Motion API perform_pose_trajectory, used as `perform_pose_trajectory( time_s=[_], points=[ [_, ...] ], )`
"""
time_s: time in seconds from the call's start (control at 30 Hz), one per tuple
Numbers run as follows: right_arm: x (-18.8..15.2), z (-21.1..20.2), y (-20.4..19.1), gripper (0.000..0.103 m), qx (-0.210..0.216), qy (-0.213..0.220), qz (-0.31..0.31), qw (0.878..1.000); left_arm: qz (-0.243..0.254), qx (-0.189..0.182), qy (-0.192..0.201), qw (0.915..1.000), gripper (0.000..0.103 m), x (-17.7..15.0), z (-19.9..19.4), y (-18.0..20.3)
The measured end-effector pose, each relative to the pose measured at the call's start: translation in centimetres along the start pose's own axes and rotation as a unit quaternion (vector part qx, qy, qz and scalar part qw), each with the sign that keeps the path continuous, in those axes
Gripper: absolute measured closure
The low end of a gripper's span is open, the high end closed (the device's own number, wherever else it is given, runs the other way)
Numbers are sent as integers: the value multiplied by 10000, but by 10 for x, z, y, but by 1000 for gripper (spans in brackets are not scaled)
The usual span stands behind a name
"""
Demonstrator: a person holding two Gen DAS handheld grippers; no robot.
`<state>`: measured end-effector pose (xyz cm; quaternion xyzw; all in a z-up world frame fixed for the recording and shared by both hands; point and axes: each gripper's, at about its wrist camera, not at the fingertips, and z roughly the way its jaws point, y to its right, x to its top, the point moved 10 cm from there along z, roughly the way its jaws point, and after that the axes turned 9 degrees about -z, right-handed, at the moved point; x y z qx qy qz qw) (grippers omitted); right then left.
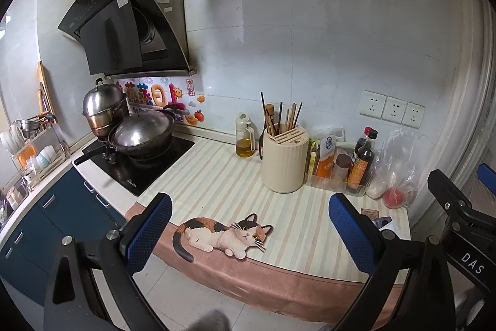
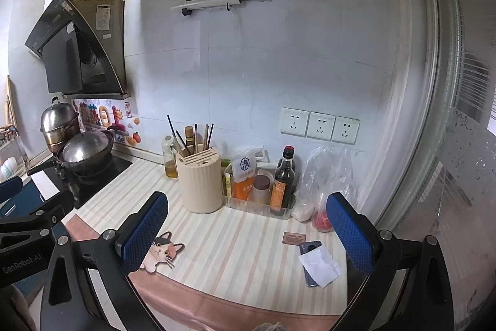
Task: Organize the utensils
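Note:
A cream ribbed utensil holder [image 1: 283,162] stands near the back of the striped counter, with several chopsticks [image 1: 280,118] sticking up out of its slots. It also shows in the right wrist view [image 2: 201,182], with its chopsticks [image 2: 193,135]. My left gripper [image 1: 249,228] is open and empty, held above the counter's front edge, well short of the holder. My right gripper [image 2: 248,231] is open and empty, also over the front of the counter. The right gripper's body shows at the right edge of the left wrist view [image 1: 458,207].
A clear tray [image 2: 248,202] of sauce bottles and packets stands right of the holder, then a plastic bag [image 2: 325,179]. An oil bottle [image 1: 245,140] stands left of it. A wok [image 1: 142,135] and steel pot [image 1: 104,104] sit on the hob. A phone with tissue [image 2: 319,264] lies front right.

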<state>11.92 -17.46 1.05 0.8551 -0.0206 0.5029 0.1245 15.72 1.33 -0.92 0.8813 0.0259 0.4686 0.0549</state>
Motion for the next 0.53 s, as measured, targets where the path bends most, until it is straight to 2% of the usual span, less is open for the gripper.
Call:
perform_pose_trajectory(
  time_s=[0.53],
  points=[
    [-1, 1, 0, 0, 4, -7, -5, 10000, 7, 47, -54, 10000, 0, -1, 3, -8]
  ],
)
